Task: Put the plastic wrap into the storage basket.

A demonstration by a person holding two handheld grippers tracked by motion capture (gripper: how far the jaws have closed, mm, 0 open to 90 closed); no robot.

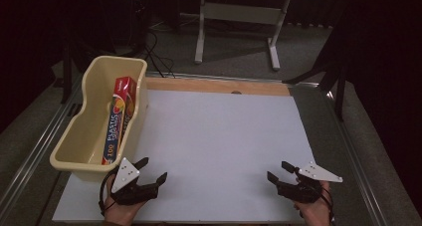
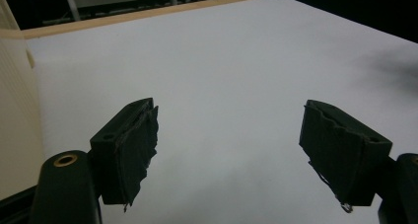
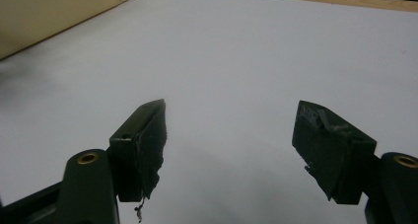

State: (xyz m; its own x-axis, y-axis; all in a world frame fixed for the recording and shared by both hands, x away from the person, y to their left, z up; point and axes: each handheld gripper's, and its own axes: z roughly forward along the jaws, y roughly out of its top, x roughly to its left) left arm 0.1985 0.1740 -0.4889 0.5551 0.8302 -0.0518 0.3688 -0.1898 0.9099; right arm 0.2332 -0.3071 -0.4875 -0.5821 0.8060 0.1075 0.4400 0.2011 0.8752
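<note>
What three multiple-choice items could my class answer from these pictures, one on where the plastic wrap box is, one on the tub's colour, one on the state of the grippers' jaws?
1. Where is the plastic wrap box?
A. On the white board
B. Inside the tub, leaning on its wall
C. Held in a gripper

2. What colour is the tub?
A. Cream
B. Blue
C. Black

3. How do the jaws of the left gripper and right gripper stand?
A. Both shut
B. One shut on the box
C. Both open, holding nothing

Answers: 1 B, the high view shows the box slanting against the tub's inside wall. 2 A, its walls are pale cream. 3 C, each gripper view shows bare white board between spread jaws.
</note>
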